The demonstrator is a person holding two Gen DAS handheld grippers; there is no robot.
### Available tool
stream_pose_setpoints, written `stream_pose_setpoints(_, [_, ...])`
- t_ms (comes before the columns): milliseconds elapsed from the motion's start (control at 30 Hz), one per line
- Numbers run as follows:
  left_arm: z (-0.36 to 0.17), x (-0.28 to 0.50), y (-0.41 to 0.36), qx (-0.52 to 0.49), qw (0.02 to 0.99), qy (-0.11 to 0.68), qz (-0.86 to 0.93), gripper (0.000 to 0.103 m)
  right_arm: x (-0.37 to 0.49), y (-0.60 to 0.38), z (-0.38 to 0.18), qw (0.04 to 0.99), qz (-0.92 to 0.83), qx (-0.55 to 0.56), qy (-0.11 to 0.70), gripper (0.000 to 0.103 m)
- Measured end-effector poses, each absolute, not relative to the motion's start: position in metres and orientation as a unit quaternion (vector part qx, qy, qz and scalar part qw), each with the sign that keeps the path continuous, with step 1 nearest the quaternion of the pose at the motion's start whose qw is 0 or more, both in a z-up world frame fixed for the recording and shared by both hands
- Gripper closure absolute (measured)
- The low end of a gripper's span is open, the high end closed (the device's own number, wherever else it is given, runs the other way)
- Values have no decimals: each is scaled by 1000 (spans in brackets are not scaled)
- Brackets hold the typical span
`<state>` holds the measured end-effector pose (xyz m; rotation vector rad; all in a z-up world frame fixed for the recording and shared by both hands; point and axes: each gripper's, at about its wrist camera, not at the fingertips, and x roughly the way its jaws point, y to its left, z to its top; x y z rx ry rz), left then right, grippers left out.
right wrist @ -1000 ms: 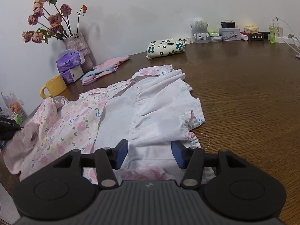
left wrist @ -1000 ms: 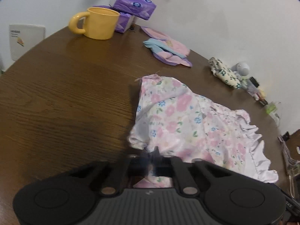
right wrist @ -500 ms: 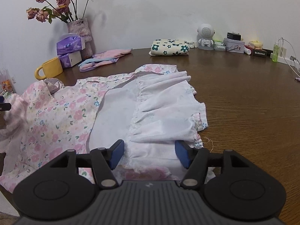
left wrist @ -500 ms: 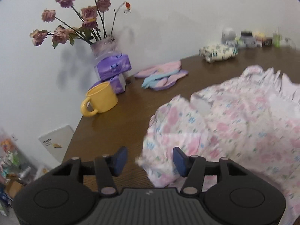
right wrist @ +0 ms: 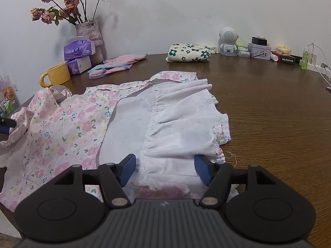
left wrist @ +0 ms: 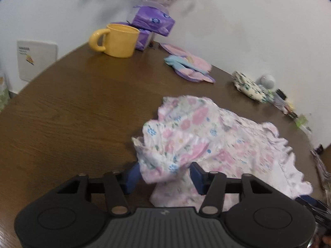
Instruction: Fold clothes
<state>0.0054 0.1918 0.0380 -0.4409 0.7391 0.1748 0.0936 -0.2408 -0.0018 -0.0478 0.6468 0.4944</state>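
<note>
A pink floral dress [left wrist: 206, 132] lies spread on the brown table [left wrist: 72, 113], its white ruffled lining [right wrist: 182, 124] turned up on the right half. My left gripper [left wrist: 164, 175] is at the dress's bunched sleeve end. A wad of floral cloth sits between its blue pads while the jaws are closing; the pads do not visibly pinch it. My right gripper [right wrist: 165, 168] hovers over the ruffled hem near the front table edge. Its jaws are opening wide, and the cloth lies flat beneath them, not held.
A yellow mug [left wrist: 121, 40], purple tissue packs [left wrist: 153, 20] and a vase of dried roses [right wrist: 89, 33] stand at the back left. Pastel gloves [left wrist: 188, 66], a folded flower-print cloth [right wrist: 188, 52], a white robot figure [right wrist: 227, 41] and small boxes line the wall.
The left gripper let go of the cloth, swung up and away, then came back down with the bunched sleeve between its parted jaws. The right jaws spread a little wider.
</note>
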Motion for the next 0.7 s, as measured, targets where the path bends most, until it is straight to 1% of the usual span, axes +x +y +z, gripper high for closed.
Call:
stream_pose_setpoints(33, [37,7,192,-204,907,360,82,103,94,-241,-2,918,240,-23,314,39])
stream_pose_setpoints(67, [39,6,194,-191,909,361,84,100,93,-241,-2,918,240,-23,314,39])
stream_pose_setpoints(167, [44,1,199,-153,914,364,90,101,93,-240,-3,918,241,-30,313,39])
stream_pose_setpoints(267, [55,-5,207,-94,918,363,126,101,93,-237,-3,918,239,-41,313,39])
stream_pose_setpoints(367, [57,-7,211,-51,914,377,144,100,94,-235,-3,919,236,-47,312,38])
stream_pose_setpoints(433, [54,-8,213,-43,907,394,146,90,94,-235,-3,920,235,-48,311,38])
stream_pose_setpoints(467, [52,-10,214,-40,902,401,154,88,93,-235,-4,920,235,-49,310,38])
stream_pose_setpoints(500, [52,-11,213,-35,899,405,162,81,93,-235,-4,920,234,-49,309,38])
stream_pose_setpoints(533, [55,-16,212,-42,903,395,162,75,93,-235,-4,920,234,-49,309,38])
stream_pose_setpoints(567, [59,-22,211,-48,907,386,163,73,93,-236,-4,920,234,-49,310,38])
stream_pose_setpoints(633, [66,-33,208,-61,914,366,164,64,93,-236,-3,920,234,-49,311,38])
stream_pose_setpoints(667, [72,-38,203,-75,922,354,140,62,93,-236,-3,920,235,-49,311,38])
stream_pose_setpoints(700, [77,-44,197,-88,928,342,117,54,93,-236,-3,919,235,-49,311,37])
